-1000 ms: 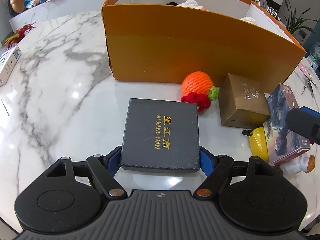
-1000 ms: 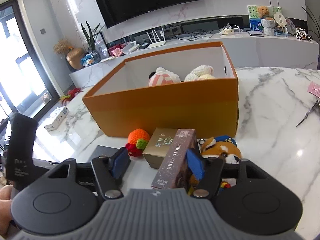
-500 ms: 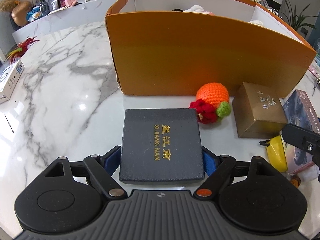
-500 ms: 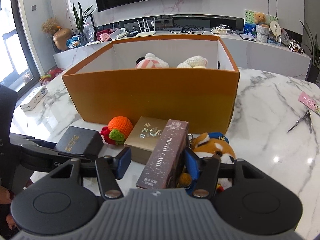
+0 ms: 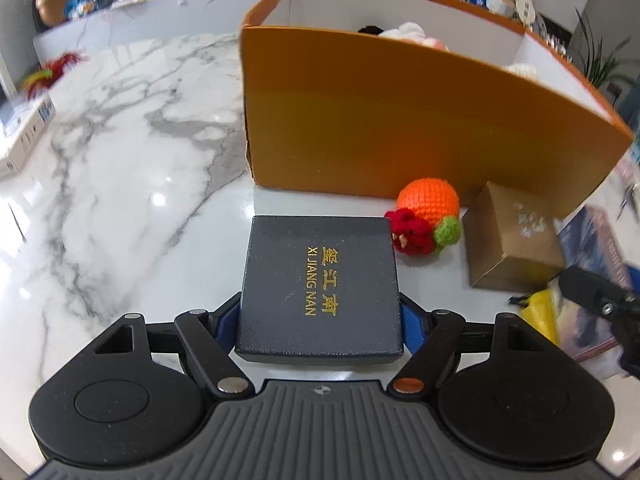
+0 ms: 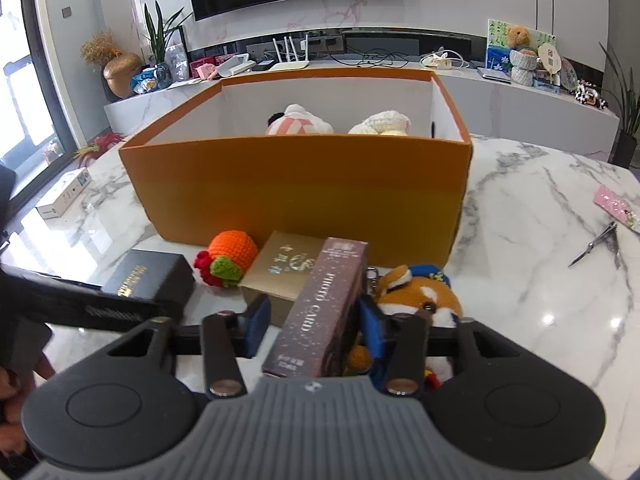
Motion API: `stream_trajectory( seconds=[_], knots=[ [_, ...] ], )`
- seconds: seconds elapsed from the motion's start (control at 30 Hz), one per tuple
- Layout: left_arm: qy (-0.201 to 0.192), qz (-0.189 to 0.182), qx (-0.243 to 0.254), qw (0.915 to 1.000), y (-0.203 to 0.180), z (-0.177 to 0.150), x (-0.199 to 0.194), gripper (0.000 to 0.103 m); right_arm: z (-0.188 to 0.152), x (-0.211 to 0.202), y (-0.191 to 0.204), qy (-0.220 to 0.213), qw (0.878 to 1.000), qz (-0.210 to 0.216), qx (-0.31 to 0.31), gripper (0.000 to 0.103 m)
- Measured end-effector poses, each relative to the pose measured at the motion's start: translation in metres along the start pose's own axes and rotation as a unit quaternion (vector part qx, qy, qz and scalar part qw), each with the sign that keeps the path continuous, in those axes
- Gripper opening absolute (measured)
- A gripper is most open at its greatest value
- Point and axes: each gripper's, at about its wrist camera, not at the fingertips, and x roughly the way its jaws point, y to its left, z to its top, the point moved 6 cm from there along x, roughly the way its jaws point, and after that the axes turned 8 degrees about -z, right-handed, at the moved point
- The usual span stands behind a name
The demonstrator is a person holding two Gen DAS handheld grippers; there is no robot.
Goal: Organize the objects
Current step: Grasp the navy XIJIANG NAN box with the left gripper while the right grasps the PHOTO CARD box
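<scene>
A dark square box lettered "XI JIANG NAN" lies on the marble table in front of the orange carton. My left gripper straddles its near end, jaws closing, and both blue pads meet its sides. In the right wrist view a brown "PHOTO CARD" box stands on edge between the jaws of my right gripper, which are closing. The right pad touches it and a gap remains at the left pad. The carton holds plush toys.
A crochet orange and a gold box sit against the carton front. A plush fox lies right of the photo card box. Scissors and a pink packet lie far right. A white box is far left.
The left jaws widened a little, then narrowed onto the dark box. The right jaws drew in around the photo card box, and the right view swung slightly.
</scene>
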Motion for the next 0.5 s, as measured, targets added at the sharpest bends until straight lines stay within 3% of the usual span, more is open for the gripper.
stream_trajectory(
  seconds=[0.1, 0.23, 0.5],
  knots=[
    [0.002, -0.023, -0.026, 0.9994, 0.008, 0.003, -0.003, 0.088, 0.001, 0.001, -0.004, 0.001, 1.000, 0.000, 0.007, 0.037],
    [0.000, -0.024, -0.043, 0.9988, 0.015, 0.004, -0.006, 0.088, 0.002, 0.001, -0.006, -0.001, 1.000, -0.005, 0.003, 0.025],
    [-0.015, -0.008, -0.018, 0.9997, 0.011, 0.008, -0.010, 0.088, 0.003, -0.004, -0.008, -0.006, 1.000, -0.005, 0.000, 0.024]
  ],
)
